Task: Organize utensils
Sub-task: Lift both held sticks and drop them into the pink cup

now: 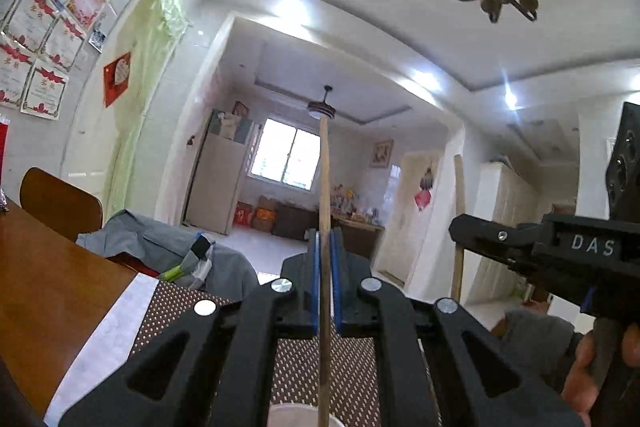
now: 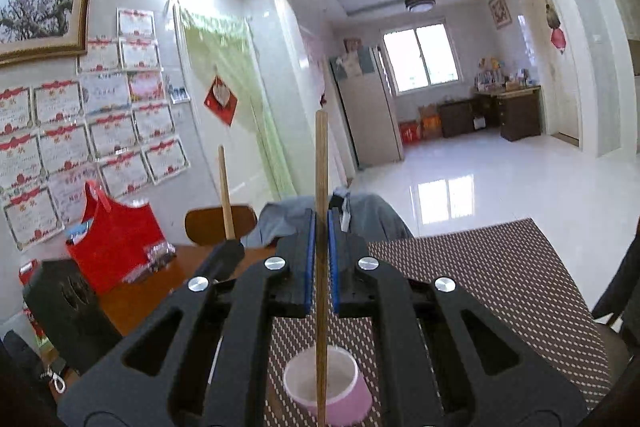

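Note:
My left gripper (image 1: pixel 326 239) is shut on a wooden chopstick (image 1: pixel 325 179) that stands upright between its blue pads. My right gripper (image 2: pixel 321 223) is shut on a second wooden chopstick (image 2: pixel 321 163), also upright, its lower end over a pink cup (image 2: pixel 328 383) with a white inside. The cup's rim (image 1: pixel 296 415) shows at the bottom of the left wrist view. In the left wrist view the right gripper (image 1: pixel 460 231) and its chopstick (image 1: pixel 460 195) are at the right. In the right wrist view the left gripper's fingertips (image 2: pixel 230 251) and chopstick (image 2: pixel 225 187) are at the left.
A brown dotted placemat (image 2: pixel 500 279) covers the wooden table (image 1: pixel 48 283). A grey cloth (image 1: pixel 160 243) lies over a chair back beyond the mat. A red bag (image 2: pixel 116 235) and a black box (image 2: pixel 68 311) stand at the left. A wooden chair (image 1: pixel 60 199) is at the far side.

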{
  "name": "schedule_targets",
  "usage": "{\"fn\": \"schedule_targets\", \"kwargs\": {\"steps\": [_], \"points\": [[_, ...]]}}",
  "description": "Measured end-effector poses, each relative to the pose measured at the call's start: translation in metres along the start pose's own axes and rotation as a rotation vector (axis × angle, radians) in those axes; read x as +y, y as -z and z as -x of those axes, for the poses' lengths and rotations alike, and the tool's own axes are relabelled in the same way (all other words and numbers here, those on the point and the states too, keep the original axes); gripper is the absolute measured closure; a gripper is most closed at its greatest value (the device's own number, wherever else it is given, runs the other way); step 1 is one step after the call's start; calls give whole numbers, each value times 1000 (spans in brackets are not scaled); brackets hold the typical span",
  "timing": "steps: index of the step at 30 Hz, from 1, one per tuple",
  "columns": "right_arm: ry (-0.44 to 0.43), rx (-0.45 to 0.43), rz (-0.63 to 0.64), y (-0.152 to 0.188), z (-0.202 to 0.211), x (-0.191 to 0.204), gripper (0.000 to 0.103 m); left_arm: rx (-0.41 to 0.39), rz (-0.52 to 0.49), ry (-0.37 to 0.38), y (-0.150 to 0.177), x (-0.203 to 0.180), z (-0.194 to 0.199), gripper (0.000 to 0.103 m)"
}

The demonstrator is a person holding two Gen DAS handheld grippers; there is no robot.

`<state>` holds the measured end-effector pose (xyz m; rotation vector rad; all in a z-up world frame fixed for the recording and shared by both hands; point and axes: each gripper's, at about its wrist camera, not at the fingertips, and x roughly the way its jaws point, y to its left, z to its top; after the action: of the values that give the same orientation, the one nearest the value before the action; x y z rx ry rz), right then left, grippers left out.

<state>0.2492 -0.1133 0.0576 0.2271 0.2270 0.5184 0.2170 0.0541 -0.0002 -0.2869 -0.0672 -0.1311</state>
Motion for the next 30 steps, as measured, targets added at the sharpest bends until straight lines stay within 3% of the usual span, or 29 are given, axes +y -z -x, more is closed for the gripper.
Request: {"fn": "schedule_targets", "kwargs": {"steps": [8, 17, 25, 27, 30], "points": [[11, -115, 26, 12, -20, 3, 96, -33, 10, -40, 13, 12, -21, 97], [13, -47, 14, 35, -39, -7, 96, 14, -21, -49, 36, 19, -30, 97], [25, 8, 10, 49, -35, -12, 96, 86, -23, -33, 38, 22, -24, 95], [29, 21, 6, 51, -33, -12, 96, 109, -27, -28, 37, 22, -21, 77], [34, 34, 14, 54, -30, -11, 96, 139, -20, -16, 36, 24, -16, 69]]}}
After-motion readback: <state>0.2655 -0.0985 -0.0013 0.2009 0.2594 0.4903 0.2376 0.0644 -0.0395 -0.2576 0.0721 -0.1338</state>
